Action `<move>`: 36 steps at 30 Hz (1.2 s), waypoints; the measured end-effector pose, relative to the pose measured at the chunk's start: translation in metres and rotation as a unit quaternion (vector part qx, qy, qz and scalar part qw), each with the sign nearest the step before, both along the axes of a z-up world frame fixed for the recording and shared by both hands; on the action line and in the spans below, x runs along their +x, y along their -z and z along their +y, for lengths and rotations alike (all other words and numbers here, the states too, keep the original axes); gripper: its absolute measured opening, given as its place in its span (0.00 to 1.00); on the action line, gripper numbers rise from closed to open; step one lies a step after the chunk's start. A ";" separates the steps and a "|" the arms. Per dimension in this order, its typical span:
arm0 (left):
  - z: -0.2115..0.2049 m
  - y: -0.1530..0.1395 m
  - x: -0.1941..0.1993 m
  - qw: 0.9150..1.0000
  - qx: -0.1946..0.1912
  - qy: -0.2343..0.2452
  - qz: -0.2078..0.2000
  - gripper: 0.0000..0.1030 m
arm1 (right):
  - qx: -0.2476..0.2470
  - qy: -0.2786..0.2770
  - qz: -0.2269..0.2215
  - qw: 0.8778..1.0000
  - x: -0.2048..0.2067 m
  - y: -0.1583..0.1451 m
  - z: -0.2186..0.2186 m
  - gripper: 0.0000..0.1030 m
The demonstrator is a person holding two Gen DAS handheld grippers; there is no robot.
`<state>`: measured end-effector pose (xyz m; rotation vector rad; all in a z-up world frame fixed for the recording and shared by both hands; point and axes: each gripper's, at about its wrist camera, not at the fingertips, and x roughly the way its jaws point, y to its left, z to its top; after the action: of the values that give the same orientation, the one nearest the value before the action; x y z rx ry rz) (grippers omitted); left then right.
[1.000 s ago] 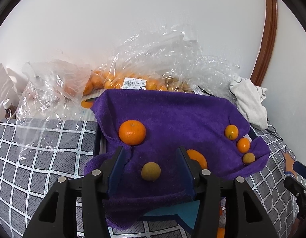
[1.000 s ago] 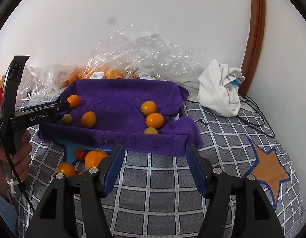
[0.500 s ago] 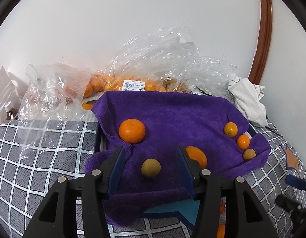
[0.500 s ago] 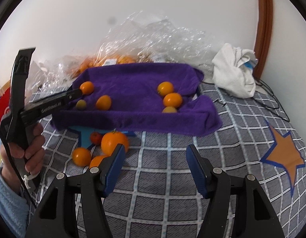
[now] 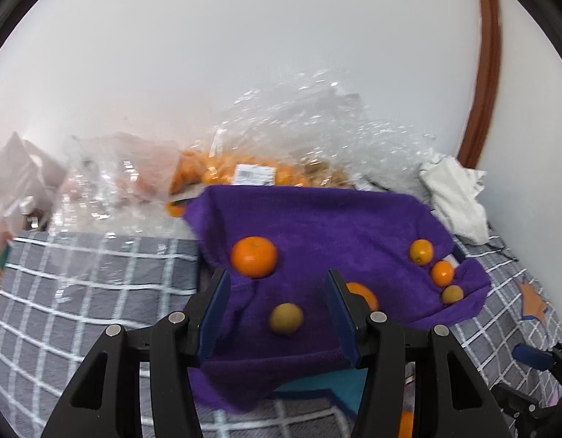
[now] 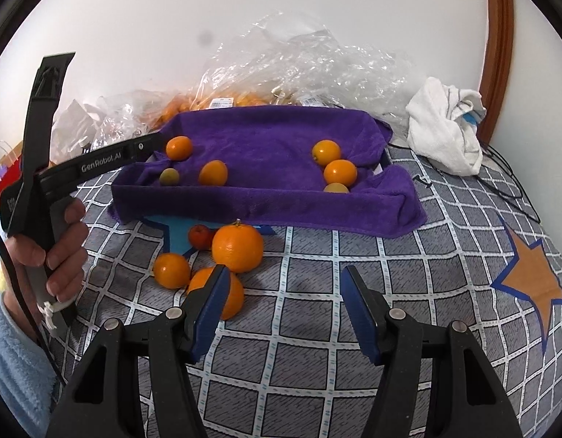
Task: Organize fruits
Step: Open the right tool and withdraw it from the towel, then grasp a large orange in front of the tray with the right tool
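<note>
My right gripper (image 6: 284, 310) stands part open and empty, its jaws having just narrowed slightly, with the loose oranges (image 6: 237, 246) just ahead of and beside its left jaw; a skewed closure could knock them rolling across the blanket (image 6: 317, 357). My left gripper (image 5: 277, 315) is part open around the green fruit (image 5: 286, 318) without pressing it; on the soft towel (image 5: 317, 226) it may slip out sideways.

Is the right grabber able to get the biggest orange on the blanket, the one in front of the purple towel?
Probably yes. The right gripper is open and empty, and the big orange sits just ahead, slightly left. Nothing covers it, but three smaller fruits crowd its left side, so it may bump the nearest orange.
</note>
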<state>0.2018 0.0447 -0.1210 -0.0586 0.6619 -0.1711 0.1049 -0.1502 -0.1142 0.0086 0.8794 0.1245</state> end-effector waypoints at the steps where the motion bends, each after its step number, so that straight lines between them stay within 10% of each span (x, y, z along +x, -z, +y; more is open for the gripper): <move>1: 0.004 -0.002 -0.002 1.000 -0.002 0.000 0.005 0.50 | -0.002 -0.001 -0.004 1.000 0.001 -0.002 0.001 0.60; 36: 0.052 0.021 -0.057 0.995 -0.034 0.026 0.090 0.50 | 0.024 -0.069 0.037 0.997 0.008 0.041 0.039 0.41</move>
<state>0.1448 0.0964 -0.1419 -0.1239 0.8386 -0.2412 0.1129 -0.1114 -0.1552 -0.0032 0.9503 0.2761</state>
